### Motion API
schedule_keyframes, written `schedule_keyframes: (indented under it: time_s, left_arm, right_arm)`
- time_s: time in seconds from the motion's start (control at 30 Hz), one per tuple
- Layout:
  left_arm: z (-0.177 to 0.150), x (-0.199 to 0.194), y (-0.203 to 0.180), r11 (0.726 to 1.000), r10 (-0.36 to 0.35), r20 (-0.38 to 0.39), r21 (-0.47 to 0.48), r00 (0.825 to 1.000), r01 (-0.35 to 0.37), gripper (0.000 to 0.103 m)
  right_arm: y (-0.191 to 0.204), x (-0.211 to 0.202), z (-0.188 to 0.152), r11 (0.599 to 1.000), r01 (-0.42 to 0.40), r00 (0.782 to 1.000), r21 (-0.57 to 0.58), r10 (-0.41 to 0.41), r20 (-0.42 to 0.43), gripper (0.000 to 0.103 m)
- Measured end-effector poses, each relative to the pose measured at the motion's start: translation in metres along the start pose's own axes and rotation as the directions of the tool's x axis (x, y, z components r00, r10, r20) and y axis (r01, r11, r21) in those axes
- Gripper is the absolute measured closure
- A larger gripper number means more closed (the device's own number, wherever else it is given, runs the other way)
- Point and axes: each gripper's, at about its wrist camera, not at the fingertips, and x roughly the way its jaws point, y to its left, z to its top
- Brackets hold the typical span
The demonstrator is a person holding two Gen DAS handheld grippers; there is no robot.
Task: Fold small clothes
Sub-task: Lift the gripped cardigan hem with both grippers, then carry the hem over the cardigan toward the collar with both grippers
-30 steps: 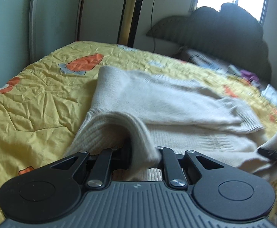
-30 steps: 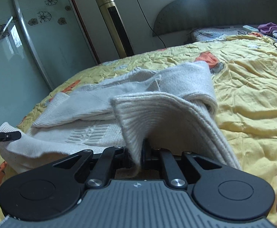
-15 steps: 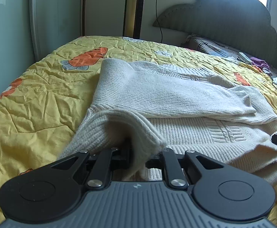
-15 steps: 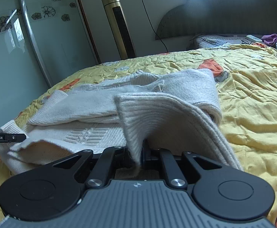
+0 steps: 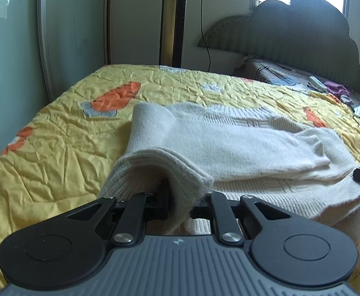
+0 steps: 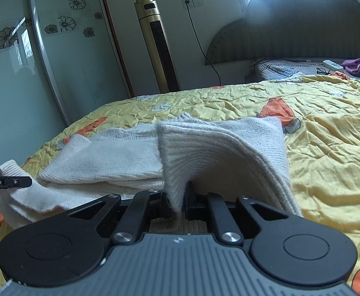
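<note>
Where quilt [image 5: 56, 148] spreads, sweater [image 5: 229, 143] lies.

The left gripper [image 5: 178, 206] and the right gripper [image 6: 178, 203] both point forward and slightly down, each with its jaws clamped on a fold of the sweater [image 5: 229, 138].

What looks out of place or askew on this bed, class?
Little. The sweater is mid-fold, its hem pinched by both grippers. The quilt is wrinkled, and clutter sits near the headboard.
</note>
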Motion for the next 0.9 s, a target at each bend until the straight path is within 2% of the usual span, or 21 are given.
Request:
schedule_keyframes:
  time_s: [0.1,0.3,0.43,0.6,0.67,0.7,0.77,0.8,0.83,0.9]
  left_arm:
    - [0.010,-0.001,0.000,1.000,0.007,0.014,0.008,1.000,-0.007,0.089]
    - [0.036,0.001,0.000,0.997,0.061,0.086,0.040,0.994,-0.064,0.089]
    - [0.044,0.017,0.009,0.998,0.066,0.058,0.001,0.996,-0.066,0.089]
    - [0.037,0.027,0.029,0.997,-0.029,-0.022,-0.072,0.999,0.027,0.089]
    - [0.033,0.029,0.034,0.996,-0.052,-0.042,-0.070,0.998,0.049,0.089]
    - [0.032,0.029,0.035,0.997,-0.063,-0.051,-0.045,0.997,0.060,0.085]
    - [0.033,0.031,0.035,0.997,-0.063,-0.071,0.027,0.995,0.065,0.066]
    - [0.034,0.033,0.034,0.996,-0.060,-0.082,0.067,0.995,0.065,0.038]
    - [0.034,0.035,0.035,0.993,-0.058,-0.072,0.098,0.996,0.064,0.018]
    - [0.036,0.038,0.037,0.985,-0.060,-0.035,0.159,0.998,0.065,0.016]
  right_arm:
    - [-0.001,0.001,0.007,1.000,-0.004,1.000,0.011,0.004,0.012,0.090]
    - [-0.001,0.009,0.023,1.000,-0.006,1.000,0.010,0.006,0.031,0.090]
    - [0.000,0.022,0.031,1.000,-0.010,0.999,0.008,0.010,0.033,0.090]
    - [0.002,0.033,0.029,1.000,0.000,1.000,0.001,0.000,0.016,0.090]
    - [0.003,0.034,0.026,1.000,0.012,1.000,-0.022,-0.012,0.003,0.090]
    - [0.003,0.035,0.023,0.999,0.016,1.000,-0.031,-0.016,-0.004,0.090]
    - [0.001,0.035,0.020,0.999,0.019,1.000,-0.035,-0.020,-0.014,0.090]
    - [0.000,0.034,0.018,0.999,0.019,1.000,-0.030,-0.020,-0.015,0.090]
    - [-0.001,0.032,0.016,1.000,0.018,1.000,-0.024,-0.019,-0.015,0.090]
    - [-0.004,0.030,0.014,1.000,0.020,1.000,-0.015,-0.020,-0.013,0.090]
